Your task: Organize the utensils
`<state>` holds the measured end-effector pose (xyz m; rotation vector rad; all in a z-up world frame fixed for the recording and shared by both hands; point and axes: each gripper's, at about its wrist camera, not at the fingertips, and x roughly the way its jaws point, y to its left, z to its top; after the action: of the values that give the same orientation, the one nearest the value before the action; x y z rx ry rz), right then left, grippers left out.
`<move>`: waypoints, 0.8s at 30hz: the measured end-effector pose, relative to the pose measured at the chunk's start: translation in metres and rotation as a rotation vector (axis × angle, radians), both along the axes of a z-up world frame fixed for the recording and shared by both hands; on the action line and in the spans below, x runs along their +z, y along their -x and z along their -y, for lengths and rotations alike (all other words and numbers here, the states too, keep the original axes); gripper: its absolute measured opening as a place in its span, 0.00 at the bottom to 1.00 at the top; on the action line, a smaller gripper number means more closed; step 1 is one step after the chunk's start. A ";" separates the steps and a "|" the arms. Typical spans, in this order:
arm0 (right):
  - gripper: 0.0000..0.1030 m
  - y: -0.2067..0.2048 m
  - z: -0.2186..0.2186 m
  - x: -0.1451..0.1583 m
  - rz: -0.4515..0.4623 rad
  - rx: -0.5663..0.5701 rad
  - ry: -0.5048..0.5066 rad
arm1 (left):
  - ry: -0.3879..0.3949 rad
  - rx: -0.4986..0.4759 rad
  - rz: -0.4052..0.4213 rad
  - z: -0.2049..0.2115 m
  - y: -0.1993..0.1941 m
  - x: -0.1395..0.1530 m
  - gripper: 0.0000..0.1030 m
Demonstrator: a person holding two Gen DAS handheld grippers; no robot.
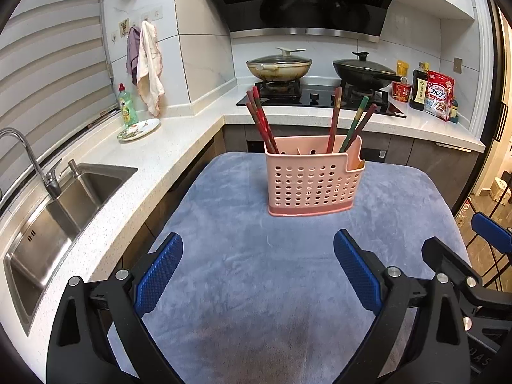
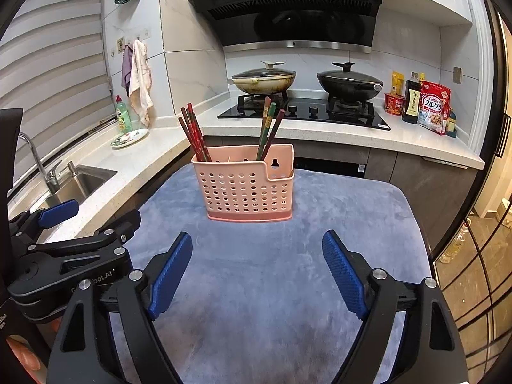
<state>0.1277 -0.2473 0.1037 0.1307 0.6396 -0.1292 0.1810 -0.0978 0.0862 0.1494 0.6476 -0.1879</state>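
A pink perforated utensil holder (image 1: 312, 180) stands upright on a blue-grey cloth (image 1: 256, 272); it also shows in the right wrist view (image 2: 246, 188). Several red and brown chopsticks (image 1: 260, 118) lean in its left end, and several more, one green (image 1: 352, 124), lean in its right part. My left gripper (image 1: 257, 256) is open and empty, low over the cloth, well short of the holder. My right gripper (image 2: 257, 252) is open and empty, beside the left one, also short of the holder. No utensil lies on the cloth.
A white counter with a steel sink (image 1: 60, 211) and tap runs along the left. A plate (image 1: 139, 129) and green soap bottle (image 1: 127, 108) stand behind it. Two lidded pans (image 1: 278, 65) sit on the hob at the back, with food packets (image 1: 438, 96) at the right.
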 end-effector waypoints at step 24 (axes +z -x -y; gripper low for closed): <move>0.94 -0.005 0.002 -0.015 -0.018 -0.016 0.025 | -0.037 0.024 -0.032 0.001 -0.008 -0.016 0.93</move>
<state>0.1322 -0.2490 0.0887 0.1106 0.6552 -0.1536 0.1887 -0.0987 0.0698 0.1749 0.6845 -0.1555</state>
